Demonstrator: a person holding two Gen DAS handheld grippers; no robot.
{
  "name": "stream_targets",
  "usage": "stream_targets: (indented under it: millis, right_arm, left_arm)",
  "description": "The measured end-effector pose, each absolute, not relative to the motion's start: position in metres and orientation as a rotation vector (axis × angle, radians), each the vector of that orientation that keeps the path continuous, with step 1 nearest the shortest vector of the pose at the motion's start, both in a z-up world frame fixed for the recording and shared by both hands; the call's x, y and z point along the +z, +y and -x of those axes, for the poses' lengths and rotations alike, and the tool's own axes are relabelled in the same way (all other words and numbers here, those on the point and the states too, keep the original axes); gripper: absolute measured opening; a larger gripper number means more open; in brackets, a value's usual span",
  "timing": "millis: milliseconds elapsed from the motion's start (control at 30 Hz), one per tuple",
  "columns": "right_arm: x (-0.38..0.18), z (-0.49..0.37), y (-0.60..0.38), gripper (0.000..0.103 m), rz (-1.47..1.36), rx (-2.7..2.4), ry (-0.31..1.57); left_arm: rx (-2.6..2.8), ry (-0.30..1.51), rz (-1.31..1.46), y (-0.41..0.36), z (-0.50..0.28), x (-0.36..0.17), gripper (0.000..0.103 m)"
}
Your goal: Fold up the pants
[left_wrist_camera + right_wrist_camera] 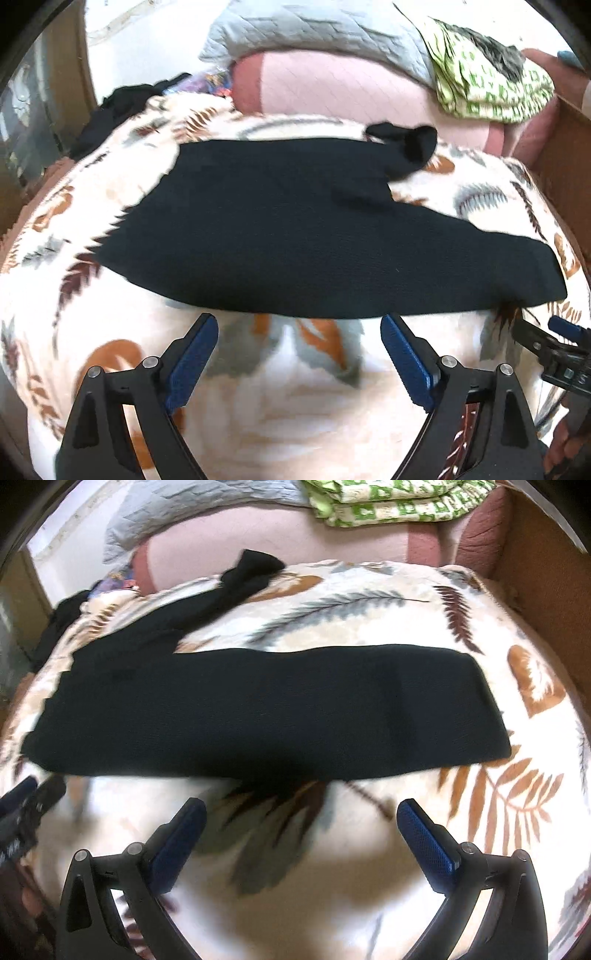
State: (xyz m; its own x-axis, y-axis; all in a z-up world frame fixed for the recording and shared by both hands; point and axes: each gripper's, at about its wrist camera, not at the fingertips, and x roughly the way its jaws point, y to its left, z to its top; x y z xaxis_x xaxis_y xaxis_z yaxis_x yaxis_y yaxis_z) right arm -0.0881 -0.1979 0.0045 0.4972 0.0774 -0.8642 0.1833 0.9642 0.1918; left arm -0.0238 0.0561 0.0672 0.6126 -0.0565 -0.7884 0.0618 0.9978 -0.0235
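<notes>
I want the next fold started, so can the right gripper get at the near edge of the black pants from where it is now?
Probably yes. The right gripper is open and empty, just short of the pants, whose near edge lies flat on the leaf-print blanket with nothing between.

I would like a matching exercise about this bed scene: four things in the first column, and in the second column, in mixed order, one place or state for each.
Column 1
1. black pants
2. green patterned cloth
3. left gripper
4. leaf-print blanket

Column 2
A. open, nothing between its fingers
B. folded into a pile at the far end of the bed
C. lying flat as a long strip
D. spread out beneath the pants

Right pairs: 1-C, 2-B, 3-A, 4-D
</notes>
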Motion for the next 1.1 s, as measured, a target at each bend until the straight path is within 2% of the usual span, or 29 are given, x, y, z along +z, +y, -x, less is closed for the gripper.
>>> stream_targets:
  millis: [300, 533, 833, 900, 933, 967, 1000, 1033, 1067, 1100]
  right_arm:
    - [0.026, 0.108, -0.21, 0.103, -0.368, -0.033, 1.022]
    - [0.003, 0.115, -0.262, 0.103, -0.551, -0.092, 1.012]
    - [-0.018, 0.084, -0.289, 0.103, -0.605, -0.111, 0.958]
    - [-0.021, 0.074, -0.294, 0.099, -0.633, -0.116, 0.933]
    - [-0.023, 0.069, -0.296, 0.09, -0.639, -0.13, 0.925]
    - [-0.023, 0.066, -0.298, 0.074, -0.638, -0.142, 0.921]
    - [-0.024, 0.063, -0.3, 0.062, -0.638, -0.151, 0.922]
    - [-0.025, 0.062, -0.303, 0.03, -0.648, -0.153, 0.926]
    - [-0.026, 0.062, -0.306, 0.009, -0.681, -0.143, 0.93]
    - [-0.026, 0.063, -0.31, 0.009, -0.72, -0.125, 0.921]
  left_arm:
    - [-0.011, 0.948, 0.13, 0.111, 0.035, 0.072, 0.091]
    - [0.1, 0.973, 0.324, 0.164, 0.016, 0.056, 0.092]
    - [0.135, 0.954, 0.329, 0.151, -0.025, 0.037, 0.096]
    - [0.127, 0.944, 0.336, 0.148, -0.035, 0.033, 0.094]
    - [0.125, 0.943, 0.335, 0.147, -0.039, 0.032, 0.093]
    - [0.134, 0.947, 0.327, 0.147, -0.042, 0.03, 0.082]
    - [0.145, 0.947, 0.318, 0.148, -0.045, 0.03, 0.058]
    - [0.135, 0.946, 0.314, 0.148, -0.047, 0.029, 0.044]
    - [0.088, 0.958, 0.334, 0.148, -0.05, 0.028, 0.022]
    - [0.065, 0.975, 0.351, 0.147, -0.05, 0.029, 0.016]
